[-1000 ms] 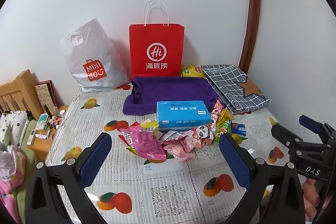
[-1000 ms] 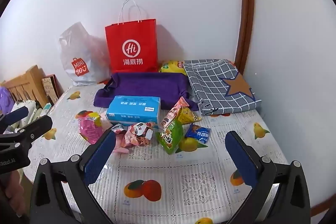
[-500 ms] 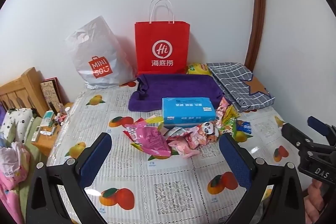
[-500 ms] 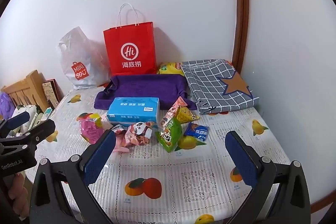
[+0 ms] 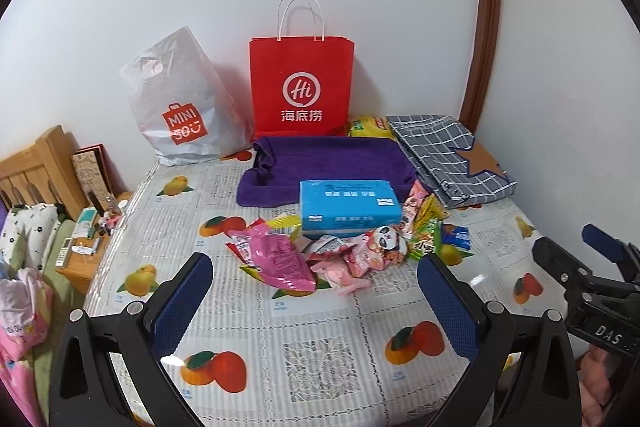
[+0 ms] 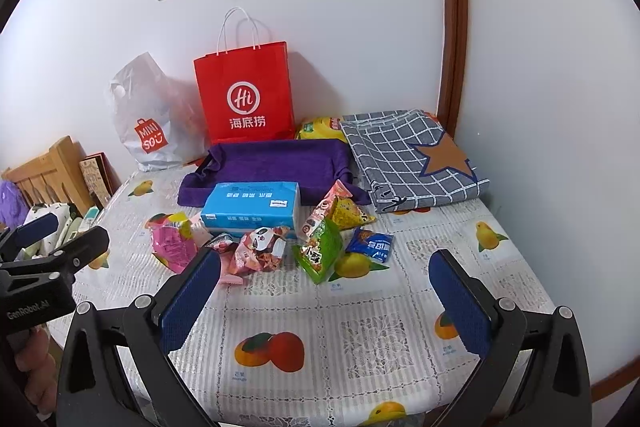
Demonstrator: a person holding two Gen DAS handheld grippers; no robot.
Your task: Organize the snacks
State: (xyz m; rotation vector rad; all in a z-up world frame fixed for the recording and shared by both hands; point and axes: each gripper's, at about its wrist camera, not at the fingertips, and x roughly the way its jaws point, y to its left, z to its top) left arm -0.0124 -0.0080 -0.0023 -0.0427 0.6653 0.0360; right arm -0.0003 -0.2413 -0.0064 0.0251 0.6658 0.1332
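I am looking at a loose heap of snack packets [image 5: 340,251] lying on the fruit-print tablecloth [image 5: 320,355], ahead of both claws and well beyond their fingertips. A big pink packet [image 5: 276,259] is lying ahead and to the left of my left gripper [image 5: 316,307]; a green packet [image 6: 320,251] and a small blue packet [image 6: 370,245] are sitting ahead of my right gripper [image 6: 326,303]. Behind the heap, a blue tissue pack [image 5: 348,203] is resting against a purple towel [image 5: 328,163].

I am judging the risks: the packets are overlapping and look slippery, so a pinch may be catching two at once, or may be skidding one off the cloth.

Both claws are hanging spread wide, holding nothing and touching nothing.
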